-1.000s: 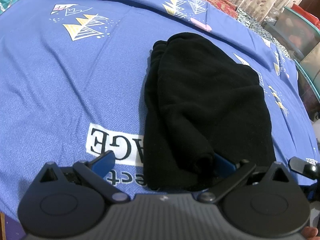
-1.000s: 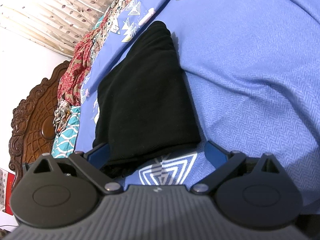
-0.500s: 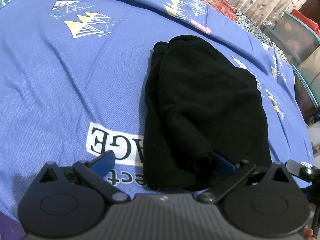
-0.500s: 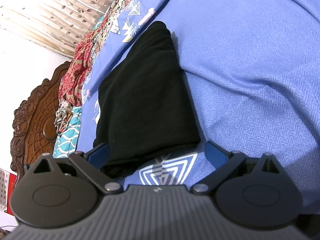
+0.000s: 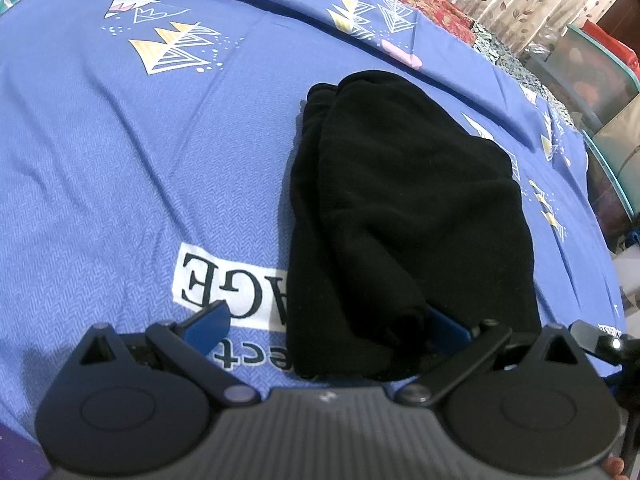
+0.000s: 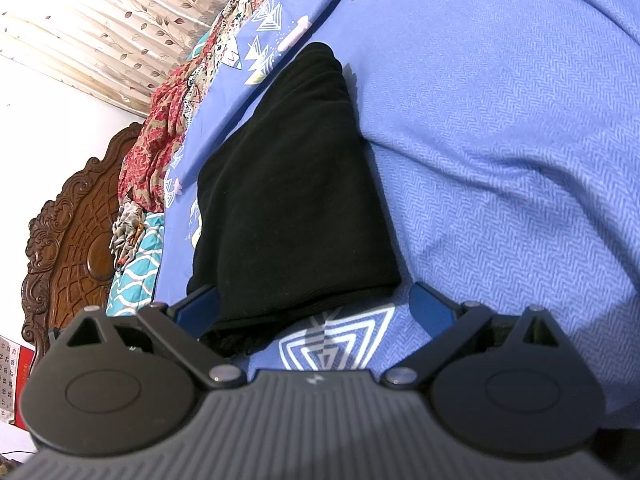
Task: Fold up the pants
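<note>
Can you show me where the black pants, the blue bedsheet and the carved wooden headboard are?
black pants [image 5: 400, 208]: left wrist view, middle of the folded cloth.
blue bedsheet [image 5: 140, 152]: left wrist view, bare patch beside the pants.
carved wooden headboard [image 6: 76, 236]: right wrist view, carved panel.

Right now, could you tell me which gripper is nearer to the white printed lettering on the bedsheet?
Left. The left gripper straddles the lettering beside the black pants; the right gripper sits at another pants edge, no lettering visible.

Soft, even room light. The black pants [image 5: 400, 220] swallow nearly all detail, casting a thin shadow on the blue bedsheet [image 5: 140, 160]. Fisheye bending curves the edges; the corners blur slightly.
</note>
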Demonstrator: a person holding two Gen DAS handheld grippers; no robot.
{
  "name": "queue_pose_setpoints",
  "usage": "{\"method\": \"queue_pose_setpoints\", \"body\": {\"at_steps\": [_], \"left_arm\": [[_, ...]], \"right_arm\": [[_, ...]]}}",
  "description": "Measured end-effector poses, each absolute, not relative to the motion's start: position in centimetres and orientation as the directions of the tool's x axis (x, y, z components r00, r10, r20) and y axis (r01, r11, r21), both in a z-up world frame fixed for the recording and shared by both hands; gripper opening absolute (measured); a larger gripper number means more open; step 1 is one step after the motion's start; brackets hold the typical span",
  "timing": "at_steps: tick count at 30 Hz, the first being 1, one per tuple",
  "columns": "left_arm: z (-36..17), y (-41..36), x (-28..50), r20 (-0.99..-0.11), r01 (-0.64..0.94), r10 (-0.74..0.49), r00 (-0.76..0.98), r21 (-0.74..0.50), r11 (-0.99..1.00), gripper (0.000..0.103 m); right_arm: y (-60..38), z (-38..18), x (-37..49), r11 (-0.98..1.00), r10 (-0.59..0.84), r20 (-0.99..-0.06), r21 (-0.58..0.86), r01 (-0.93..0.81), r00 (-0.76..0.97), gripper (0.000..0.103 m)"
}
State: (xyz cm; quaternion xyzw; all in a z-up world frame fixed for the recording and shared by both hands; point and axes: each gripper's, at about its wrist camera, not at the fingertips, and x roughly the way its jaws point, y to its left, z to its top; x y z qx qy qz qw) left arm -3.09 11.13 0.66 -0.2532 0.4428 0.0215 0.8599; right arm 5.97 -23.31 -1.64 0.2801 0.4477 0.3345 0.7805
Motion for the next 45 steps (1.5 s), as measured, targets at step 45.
{"method": "queue_pose_setpoints", "body": {"at_steps": [45], "left_arm": [[-1.0, 12.3, 4.2, -0.698, -0.174, -0.410, 0.587, -0.603, 0.778, 0.103]], "right_arm": [[-17.2, -1.5, 11.9, 0.603, 0.792, -0.522, 0.582, -0.545, 0.317, 0.097]]}}
